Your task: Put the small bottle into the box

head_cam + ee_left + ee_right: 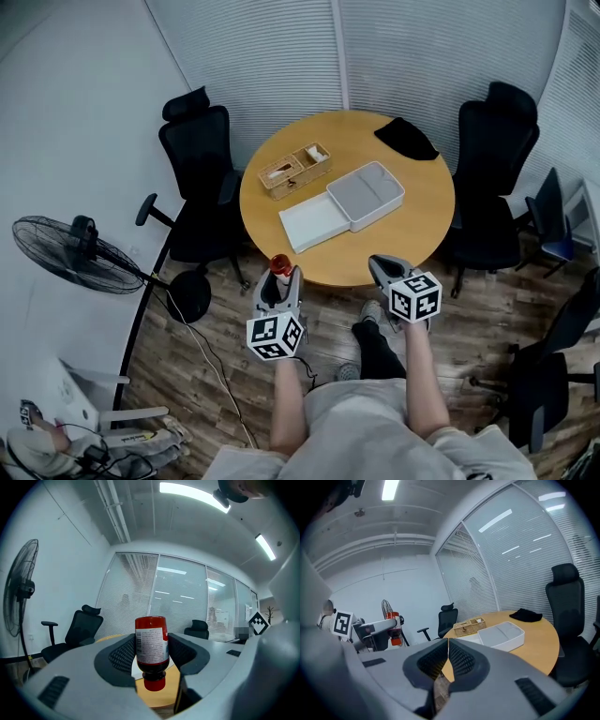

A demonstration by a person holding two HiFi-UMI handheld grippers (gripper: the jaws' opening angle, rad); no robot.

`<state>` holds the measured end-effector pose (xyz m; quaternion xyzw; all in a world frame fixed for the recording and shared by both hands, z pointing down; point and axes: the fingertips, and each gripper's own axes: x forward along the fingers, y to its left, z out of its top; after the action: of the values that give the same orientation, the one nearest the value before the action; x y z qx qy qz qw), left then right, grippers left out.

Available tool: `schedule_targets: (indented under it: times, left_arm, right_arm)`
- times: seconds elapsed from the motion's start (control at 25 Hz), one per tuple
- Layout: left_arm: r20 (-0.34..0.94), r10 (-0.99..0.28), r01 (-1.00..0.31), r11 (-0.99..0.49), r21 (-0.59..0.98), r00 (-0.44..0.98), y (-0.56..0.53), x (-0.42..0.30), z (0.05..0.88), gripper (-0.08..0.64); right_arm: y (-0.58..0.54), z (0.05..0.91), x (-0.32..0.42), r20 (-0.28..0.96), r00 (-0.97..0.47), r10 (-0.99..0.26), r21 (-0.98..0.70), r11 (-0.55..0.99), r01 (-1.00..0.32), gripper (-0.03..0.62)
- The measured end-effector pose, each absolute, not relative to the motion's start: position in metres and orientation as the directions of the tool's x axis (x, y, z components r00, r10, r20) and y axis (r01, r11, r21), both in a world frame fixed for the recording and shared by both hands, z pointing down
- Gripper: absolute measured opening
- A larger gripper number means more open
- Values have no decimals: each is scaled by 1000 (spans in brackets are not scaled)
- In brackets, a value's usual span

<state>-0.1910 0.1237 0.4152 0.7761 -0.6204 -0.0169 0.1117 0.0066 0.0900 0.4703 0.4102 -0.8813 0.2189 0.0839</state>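
Hanging cap-down, small bottle (151,641) clamped between left claw (151,654) pads.

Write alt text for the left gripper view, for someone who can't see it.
The left gripper holds a small bottle between its fingers, red cap pointing down. Behind it are a wooden table, a black office chair, a standing fan at left, and blinds.

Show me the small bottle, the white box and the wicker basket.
small bottle (151,648), left gripper view, its printed label.
white box (364,192), head view, bare grey inside.
wicker basket (302,178), head view, front wall.
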Motion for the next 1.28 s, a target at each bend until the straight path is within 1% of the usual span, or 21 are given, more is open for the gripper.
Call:
schedule_targets:
  times: [0.4,0.6,0.68,0.92,1.28]
  left_arm:
    - [107,-971,-967,-197,161,216,53,-201,411,232]
    - [97,-970,-966,-207,152,223,-5,-203,405,232]
    - [89,-970,-966,-211,151,226,-31,-205,400,232]
    - [81,-970,-964,-216,153,230,-90,-202,394,232]
    - [96,-962,-959,-242,146,257,-152,-201,405,232]
  right_arm:
    - [13,472,-6,296,-673,-678,-329,589,-738,18]
    - [-45,447,-3,158,-685,-712,-367,601,-710,17]
    - [-67,439,-2,139,-680,-720,-350,607,-713,17]
    - [-121,433,6,144,-679,-720,-340,608,-717,17]
    - [-179,443,4,175,-673,-719,-318,606,-729,17]
